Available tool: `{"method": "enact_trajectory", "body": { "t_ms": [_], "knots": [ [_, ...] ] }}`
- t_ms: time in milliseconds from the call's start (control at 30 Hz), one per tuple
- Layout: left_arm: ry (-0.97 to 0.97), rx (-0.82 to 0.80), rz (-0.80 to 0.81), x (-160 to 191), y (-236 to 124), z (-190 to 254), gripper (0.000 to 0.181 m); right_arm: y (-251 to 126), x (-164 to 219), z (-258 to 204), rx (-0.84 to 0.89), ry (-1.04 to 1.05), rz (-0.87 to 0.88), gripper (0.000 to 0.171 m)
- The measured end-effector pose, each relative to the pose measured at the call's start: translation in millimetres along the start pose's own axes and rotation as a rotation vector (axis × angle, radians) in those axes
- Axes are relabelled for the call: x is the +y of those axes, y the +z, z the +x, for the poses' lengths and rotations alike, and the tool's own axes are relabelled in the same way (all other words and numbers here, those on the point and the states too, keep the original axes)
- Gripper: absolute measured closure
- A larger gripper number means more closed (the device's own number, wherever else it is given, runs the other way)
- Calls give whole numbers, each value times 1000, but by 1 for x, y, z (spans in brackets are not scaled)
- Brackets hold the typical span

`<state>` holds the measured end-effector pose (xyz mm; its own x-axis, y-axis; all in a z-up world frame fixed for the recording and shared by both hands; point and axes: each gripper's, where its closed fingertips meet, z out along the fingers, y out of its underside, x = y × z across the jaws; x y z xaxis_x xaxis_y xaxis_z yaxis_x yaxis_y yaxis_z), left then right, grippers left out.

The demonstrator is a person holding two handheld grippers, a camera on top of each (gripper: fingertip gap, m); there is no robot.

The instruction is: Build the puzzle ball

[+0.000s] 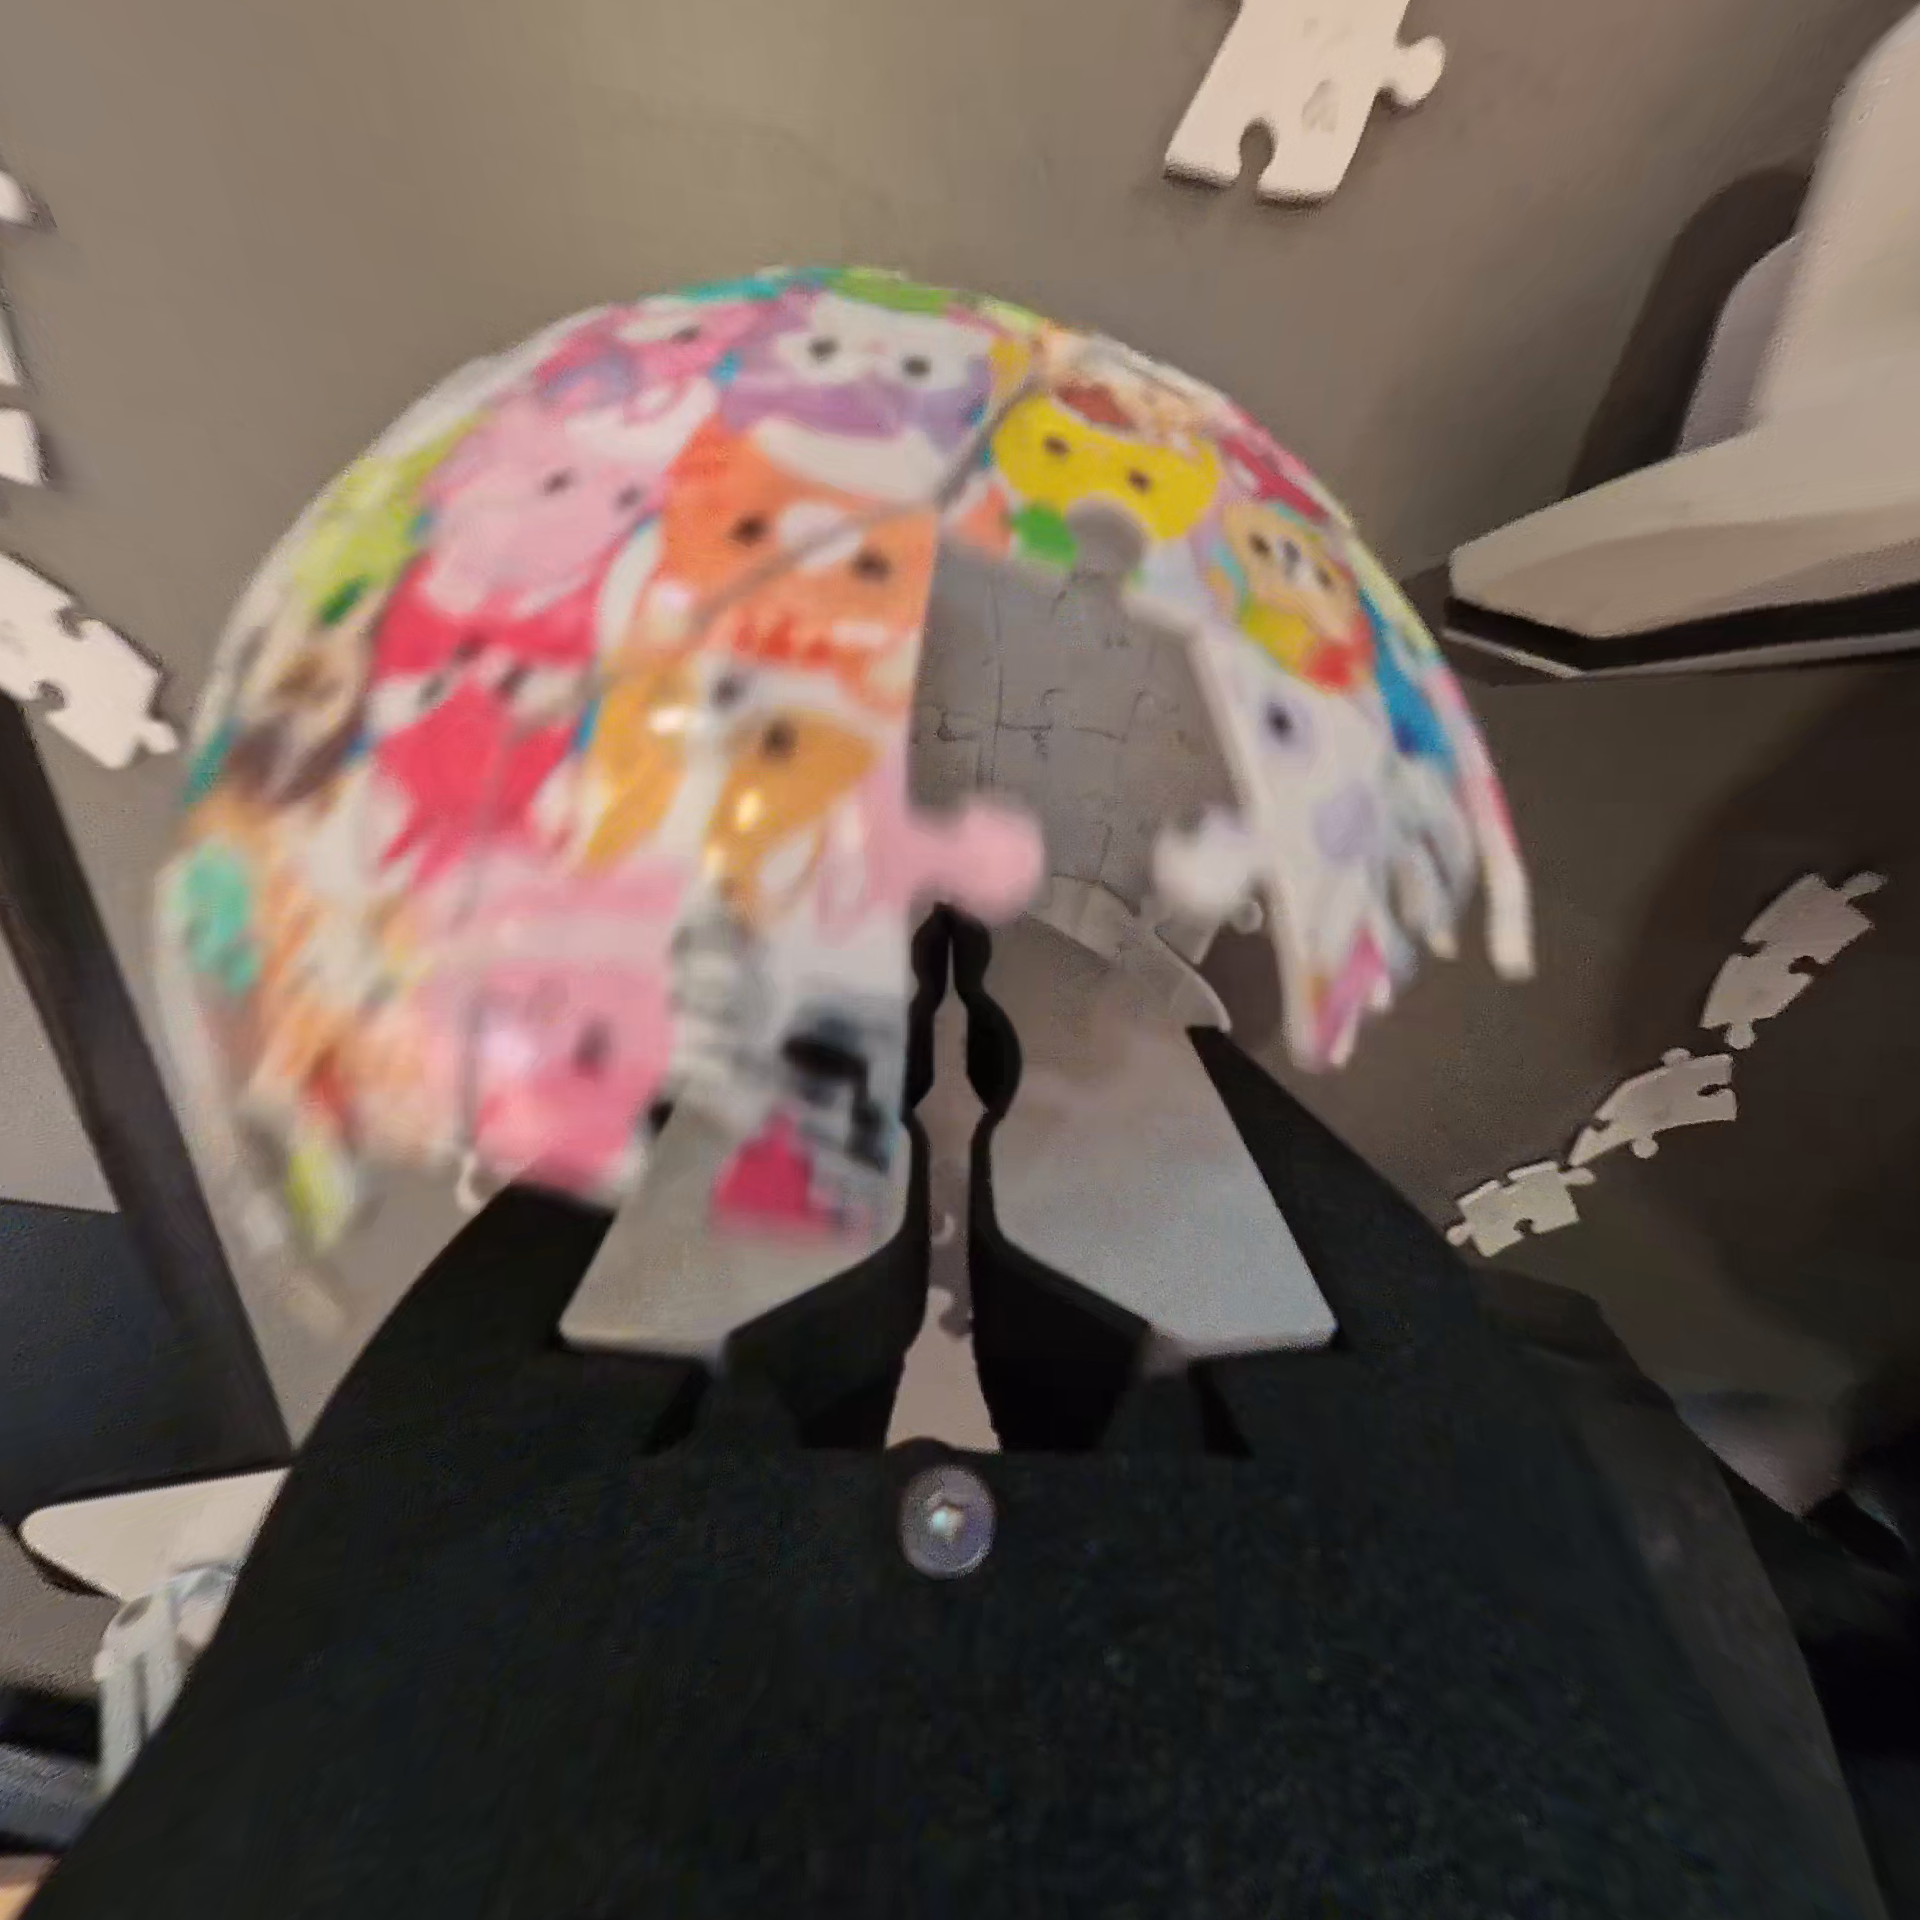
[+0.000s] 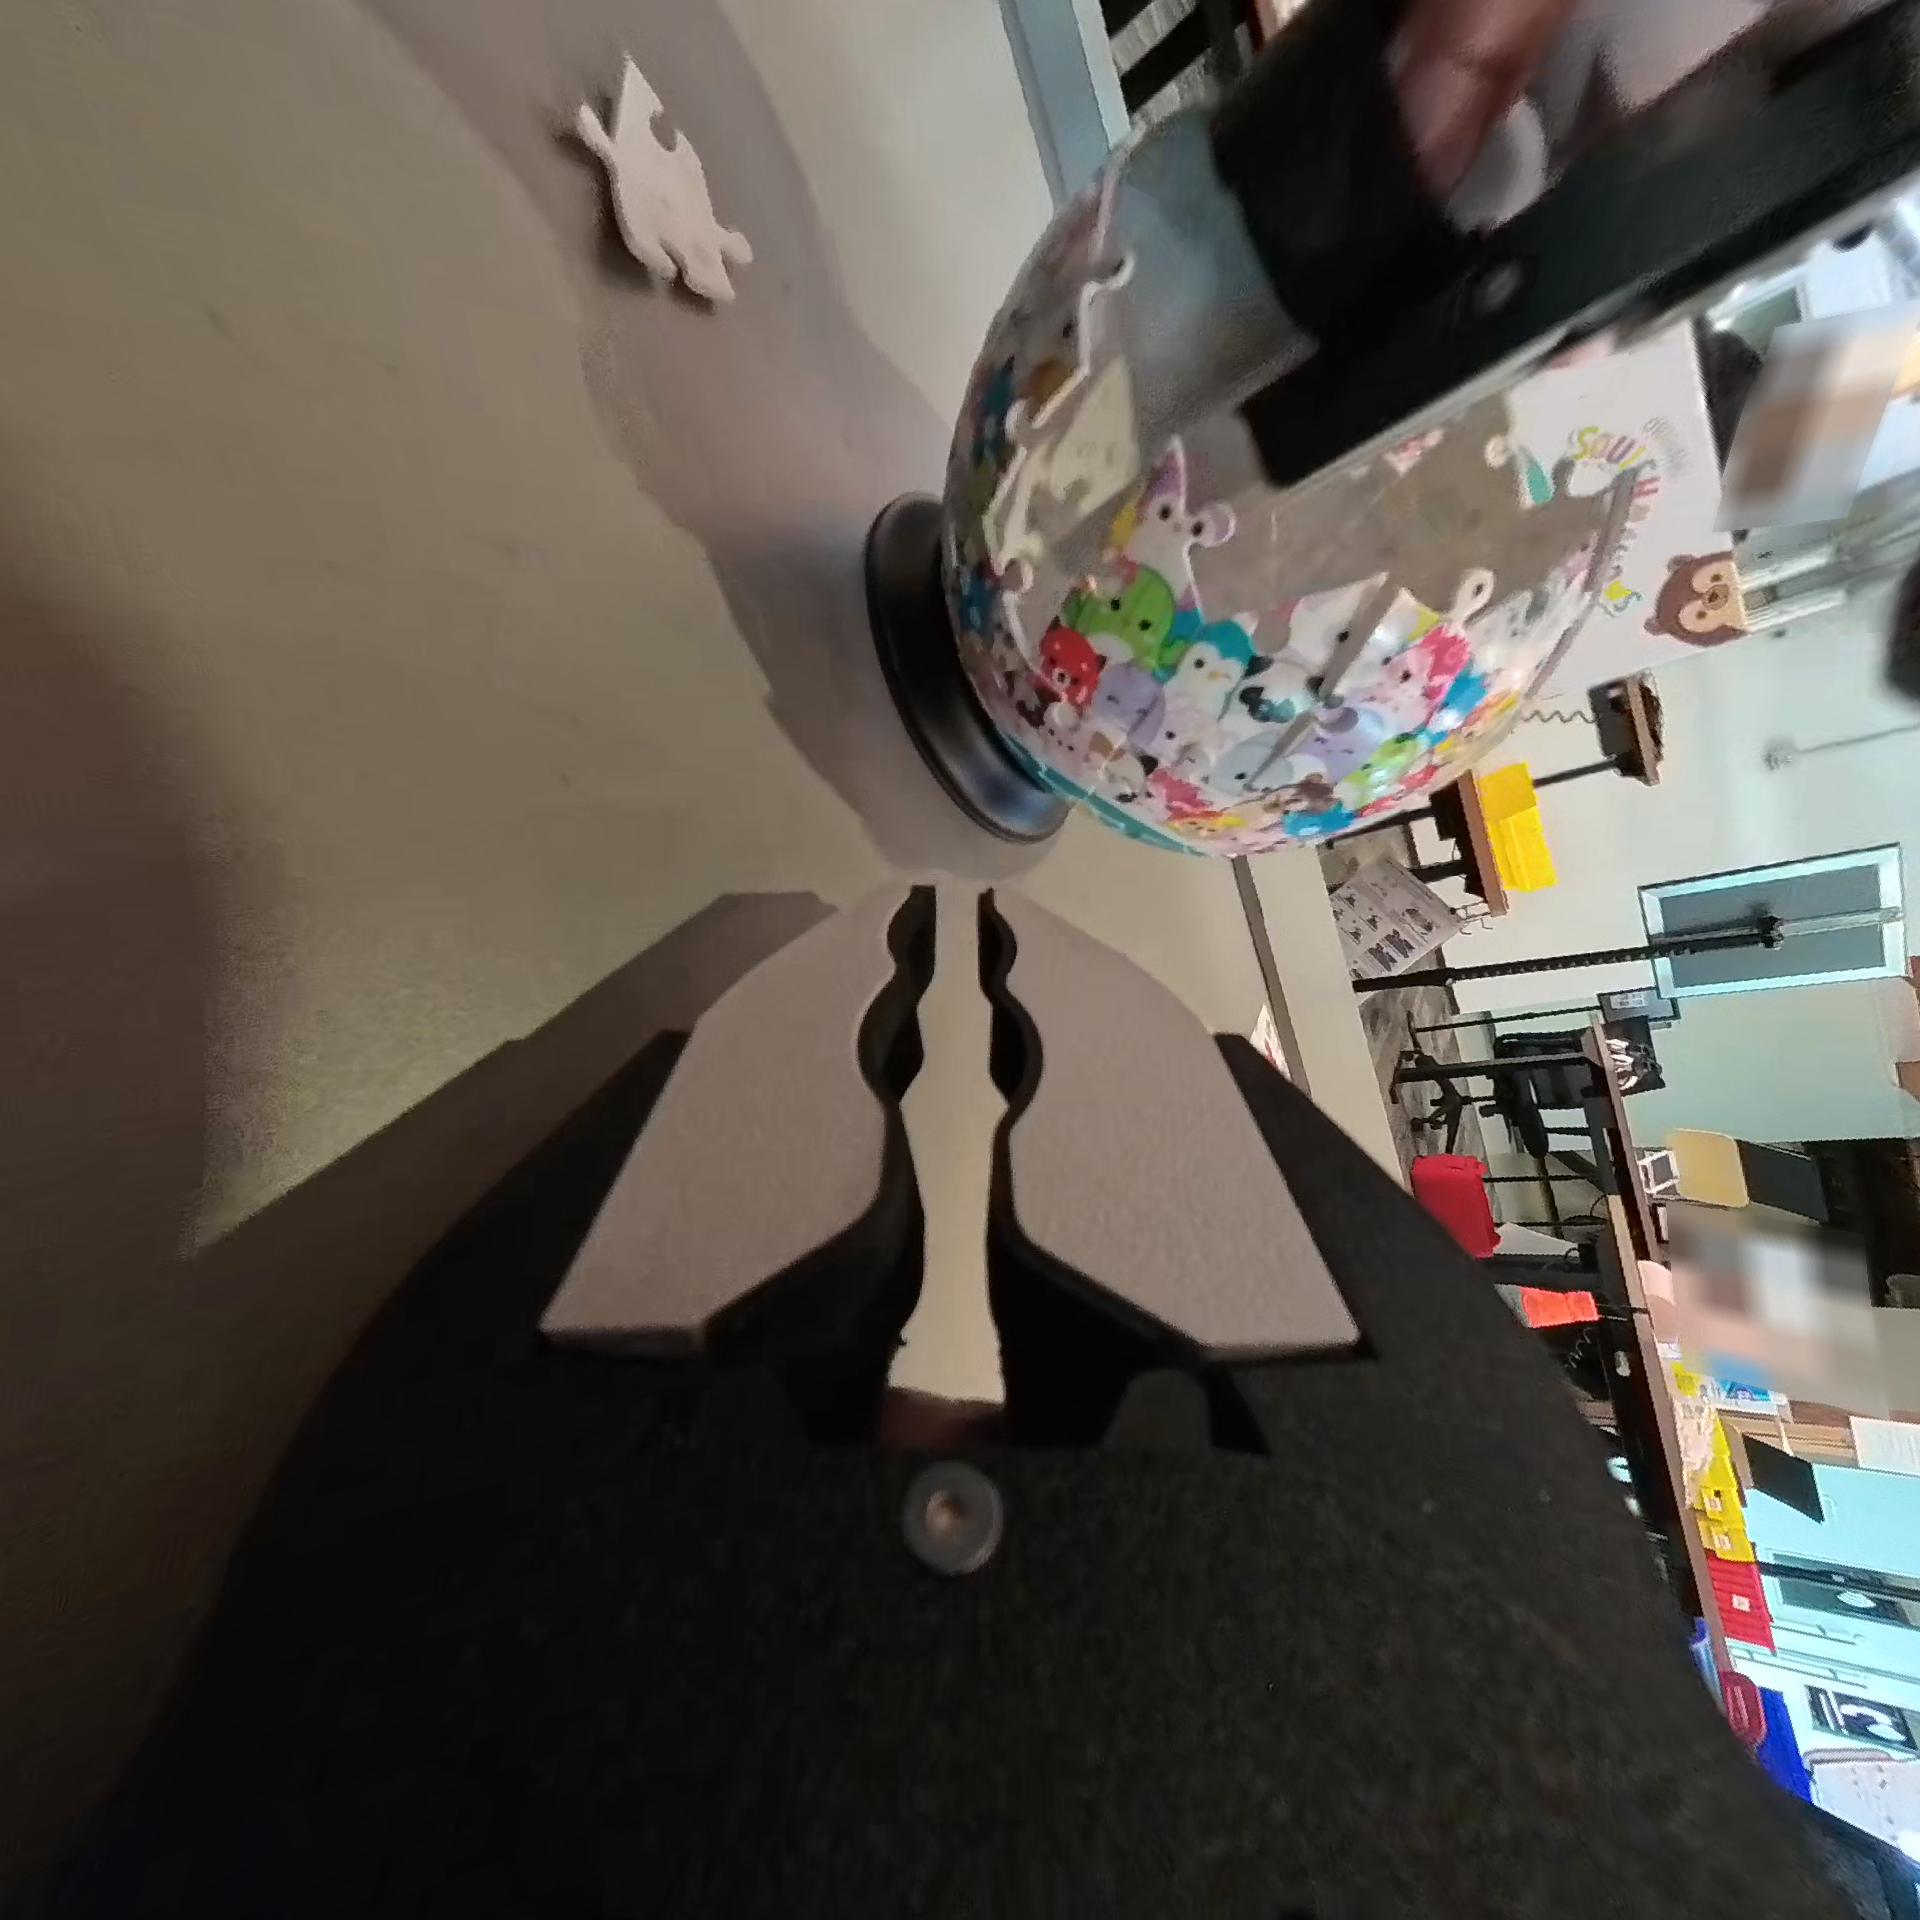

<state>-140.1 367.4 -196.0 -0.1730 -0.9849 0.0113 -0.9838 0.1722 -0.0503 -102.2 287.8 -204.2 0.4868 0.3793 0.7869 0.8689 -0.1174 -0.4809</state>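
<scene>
The puzzle ball point(image 1: 644, 644) is a colourful shell of cartoon animals with an open gap point(image 1: 1060, 707) that shows its grey inside. In the right wrist view the ball point(image 2: 1247, 644) stands on a black ring stand point(image 2: 914, 665) on the grey table. My left gripper point(image 1: 948, 930) is pinched shut at the shell's edge beside a pink tabbed piece point(image 1: 977, 857). It also shows in the right wrist view point(image 2: 1382, 260), reaching into the ball's open side, held by a hand. My right gripper point(image 2: 954, 909) is empty with a narrow gap between its fingers, just short of the stand.
Loose white face-down pieces lie on the table: one at the back point(image 1: 1299, 94), a joined chain at the right point(image 1: 1662, 1091), more at the left point(image 1: 73, 665), one in the right wrist view point(image 2: 665, 208). The right gripper's grey finger point(image 1: 1714, 540) is at the right. The puzzle box point(image 2: 1621, 488) stands behind the ball.
</scene>
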Motion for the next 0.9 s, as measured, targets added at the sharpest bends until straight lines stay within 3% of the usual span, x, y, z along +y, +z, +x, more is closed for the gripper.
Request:
{"method": "enact_trajectory", "body": {
  "t_ms": [233,400,500,600,733,900],
  "knots": [
    [-110,-85,322,15,-63,-9,170,-1,-4,6,26,21,27,164],
    [-193,-236,665,40,-103,-26,151,-15,-26,26,38,136,136,163],
    [-246,-233,827,56,-102,-32,145,-27,-44,45,-18,181,179,162],
    [-234,-149,957,59,-92,-25,121,-44,-68,75,-71,289,273,158],
    [-229,-121,1085,54,-82,-12,128,-55,-86,97,-240,513,341,151],
    [-326,-168,1153,59,-67,-16,138,-40,-78,86,-312,528,136,139]
  ]
}}
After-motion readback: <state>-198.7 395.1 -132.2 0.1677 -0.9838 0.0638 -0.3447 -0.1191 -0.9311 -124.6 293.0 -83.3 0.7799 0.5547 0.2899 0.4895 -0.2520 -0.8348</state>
